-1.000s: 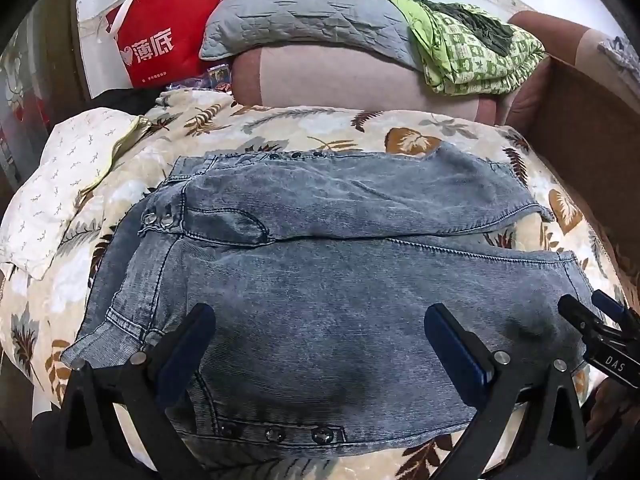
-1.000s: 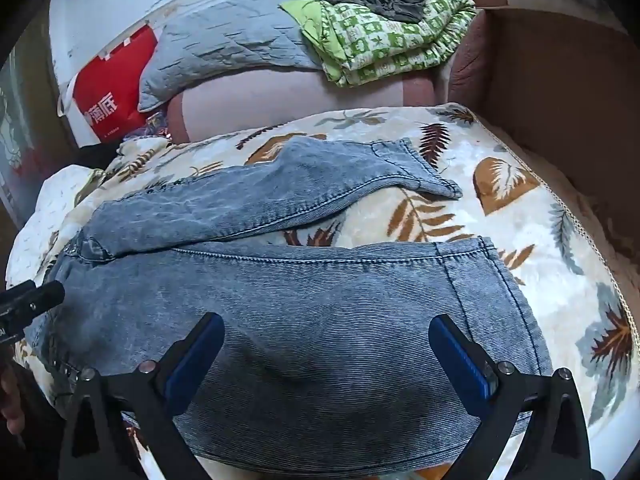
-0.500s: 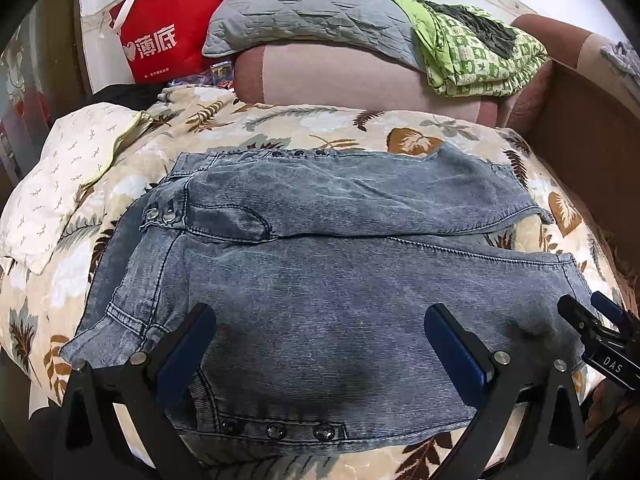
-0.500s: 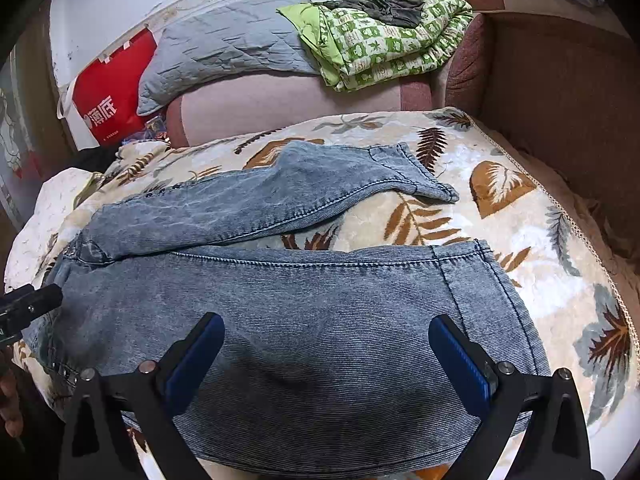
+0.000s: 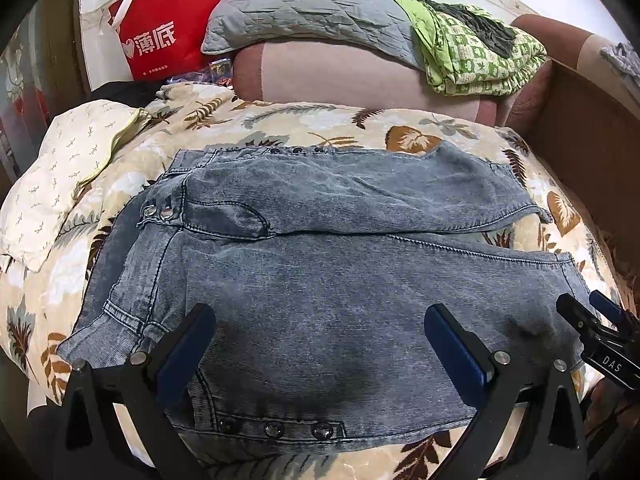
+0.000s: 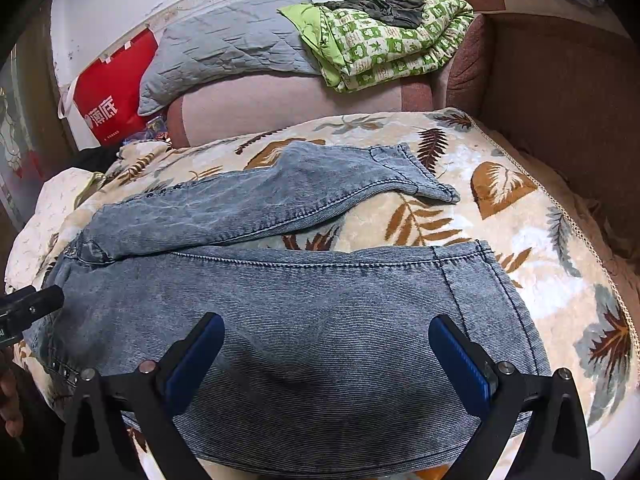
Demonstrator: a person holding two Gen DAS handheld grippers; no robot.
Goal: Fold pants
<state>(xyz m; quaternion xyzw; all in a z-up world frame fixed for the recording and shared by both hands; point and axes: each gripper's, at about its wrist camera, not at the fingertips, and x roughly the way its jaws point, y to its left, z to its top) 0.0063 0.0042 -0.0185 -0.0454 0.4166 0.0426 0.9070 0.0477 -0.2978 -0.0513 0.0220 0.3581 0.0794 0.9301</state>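
while both spread wide, left tool [image 5: 320,344] and right tool [image 6: 326,350] hover over jeans [image 5: 340,272].

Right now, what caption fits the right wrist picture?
Open right gripper hovers over jeans spread on a leafy blanket.

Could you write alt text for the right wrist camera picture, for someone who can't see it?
Blue jeans lie spread flat on a leaf-patterned blanket, legs apart, under the right gripper, whose jaws are wide open and hold nothing. Behind are a grey pillow, a green checked quilt and a red bag.
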